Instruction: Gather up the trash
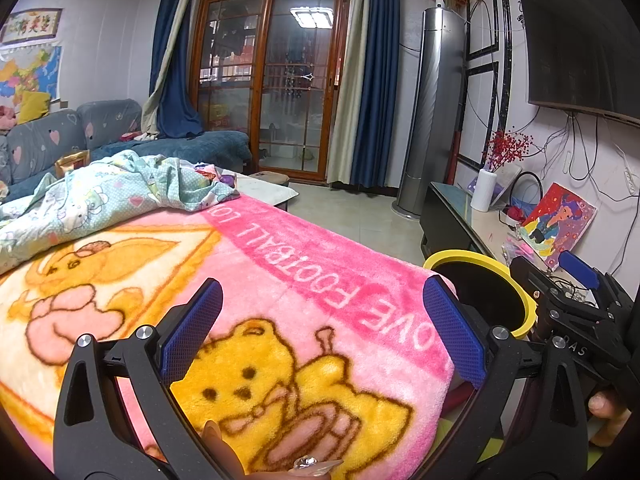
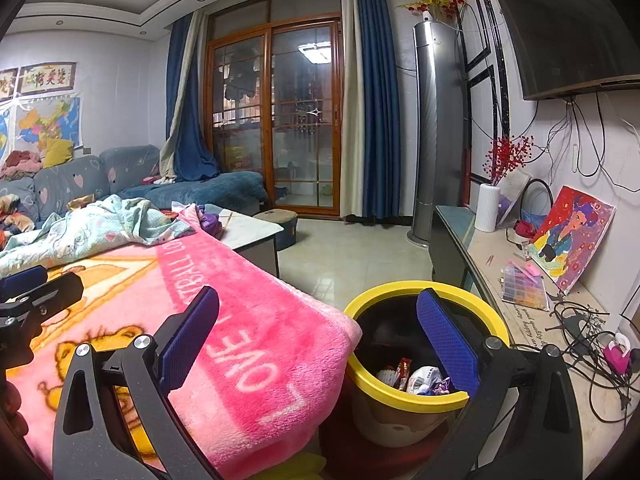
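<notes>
— Meanwhile, where did the trash lie? — In the yellow-rimmed bin [image 2: 404,392] off the pink blanket's [image 2: 256,320] corner: wrappers [image 2: 420,378] sat at its bottom.

— And the tools? — Both the left hand-held gripper [image 1: 322,332] and the right hand-held gripper [image 2: 318,340] gaped, empty. Any next piece would likely need a firm pinch and a release squarely over the rim.

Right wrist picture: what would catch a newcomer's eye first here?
Probably the bright pink blanket with yellow cartoon bears, spread across the lower left. Beside its right edge stands a yellow-rimmed bin with wrappers inside. The open right gripper hangs in front of both, empty.
</notes>
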Action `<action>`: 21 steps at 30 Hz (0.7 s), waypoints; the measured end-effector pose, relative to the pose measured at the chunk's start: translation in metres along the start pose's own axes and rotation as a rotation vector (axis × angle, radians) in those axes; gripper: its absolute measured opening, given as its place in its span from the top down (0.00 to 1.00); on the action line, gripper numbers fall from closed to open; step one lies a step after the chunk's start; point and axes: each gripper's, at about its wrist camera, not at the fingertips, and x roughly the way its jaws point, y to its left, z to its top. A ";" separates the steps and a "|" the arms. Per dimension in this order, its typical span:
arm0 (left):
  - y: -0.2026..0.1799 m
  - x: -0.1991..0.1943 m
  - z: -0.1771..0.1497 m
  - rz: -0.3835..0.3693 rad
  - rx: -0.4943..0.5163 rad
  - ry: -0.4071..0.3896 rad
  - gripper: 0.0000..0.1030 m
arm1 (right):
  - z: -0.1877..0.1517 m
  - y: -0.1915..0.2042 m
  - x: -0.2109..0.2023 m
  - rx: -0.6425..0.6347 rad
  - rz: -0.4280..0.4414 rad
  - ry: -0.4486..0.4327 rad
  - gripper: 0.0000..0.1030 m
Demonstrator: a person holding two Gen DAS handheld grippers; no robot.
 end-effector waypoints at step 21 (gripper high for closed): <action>0.000 0.000 0.000 0.001 0.000 0.002 0.11 | -0.001 -0.004 -0.001 0.001 -0.011 -0.001 0.06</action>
